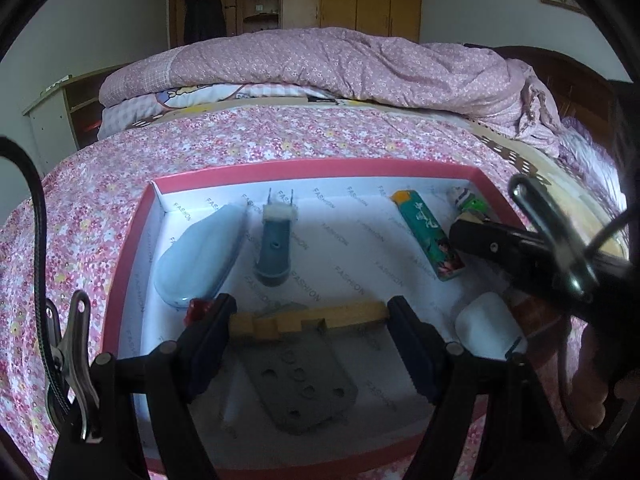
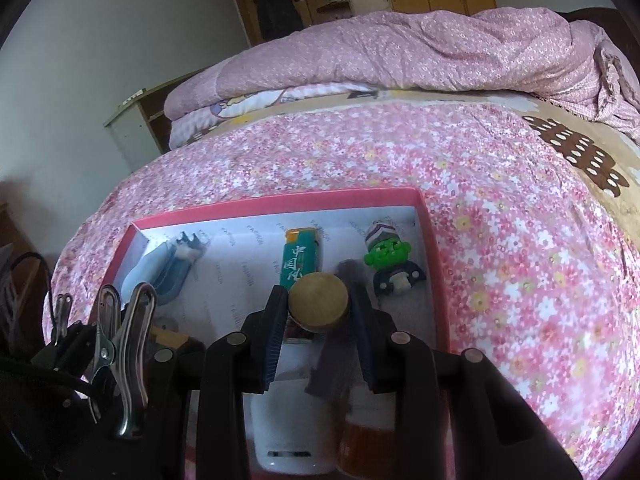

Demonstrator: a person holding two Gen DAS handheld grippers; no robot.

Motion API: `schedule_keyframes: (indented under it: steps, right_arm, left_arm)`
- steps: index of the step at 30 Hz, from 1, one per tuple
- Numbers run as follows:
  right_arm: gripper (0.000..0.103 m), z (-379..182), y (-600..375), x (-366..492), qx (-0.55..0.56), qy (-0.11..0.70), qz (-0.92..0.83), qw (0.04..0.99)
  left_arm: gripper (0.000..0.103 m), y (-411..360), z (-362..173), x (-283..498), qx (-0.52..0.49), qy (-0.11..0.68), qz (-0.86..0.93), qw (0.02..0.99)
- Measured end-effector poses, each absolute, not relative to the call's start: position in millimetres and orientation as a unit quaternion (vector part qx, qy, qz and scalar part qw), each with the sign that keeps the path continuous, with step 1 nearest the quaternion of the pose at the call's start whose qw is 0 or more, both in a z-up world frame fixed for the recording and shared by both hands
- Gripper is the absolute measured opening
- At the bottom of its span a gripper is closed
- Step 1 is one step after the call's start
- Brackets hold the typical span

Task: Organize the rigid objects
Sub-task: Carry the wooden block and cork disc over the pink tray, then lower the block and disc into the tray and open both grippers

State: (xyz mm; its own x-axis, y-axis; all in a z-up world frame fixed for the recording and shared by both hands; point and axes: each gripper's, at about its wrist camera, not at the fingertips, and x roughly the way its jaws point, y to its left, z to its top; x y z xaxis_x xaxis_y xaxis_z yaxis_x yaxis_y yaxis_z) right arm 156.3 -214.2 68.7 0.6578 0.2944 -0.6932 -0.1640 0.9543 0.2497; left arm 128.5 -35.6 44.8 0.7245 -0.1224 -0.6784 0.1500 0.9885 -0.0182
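On my feeds the pink-rimmed box (image 1: 120,280) sits on the floral bed (image 2: 500,208). My left claw (image 1: 310,320) is spread wide, clamping a notched wooden bar (image 1: 312,318) end to end over the box floor. My right claw (image 2: 319,300), narrowly parted, pinches a round wooden piece (image 2: 319,298) above the green lighter (image 2: 298,266).

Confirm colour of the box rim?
Pink-red rim, white inside with grey "FASHION" print. Shows best in the left wrist view.
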Motion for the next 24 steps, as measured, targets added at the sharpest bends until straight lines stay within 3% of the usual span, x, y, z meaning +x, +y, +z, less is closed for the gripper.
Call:
schedule_keyframes:
  steps: [4,9,24]
  right_arm:
    - [0.033,68.3,-213.8,156.2,0.083,0.392,0.122,0.908]
    - [0.053,74.2,-207.8,150.5,0.061,0.383,0.128,0.913]
    - [0.054,89.0,-210.0,127.8,0.068,0.363,0.145,0.918]
  left_arm:
    - [0.087,-35.2,44.2,128.9,0.023,0.367,-0.071,0.927]
    - [0.087,-36.4,44.6,128.6,0.022,0.370,-0.074,0.926]
    - [0.087,-34.7,56.9,117.7,0.002,0.370,-0.073,0.926]
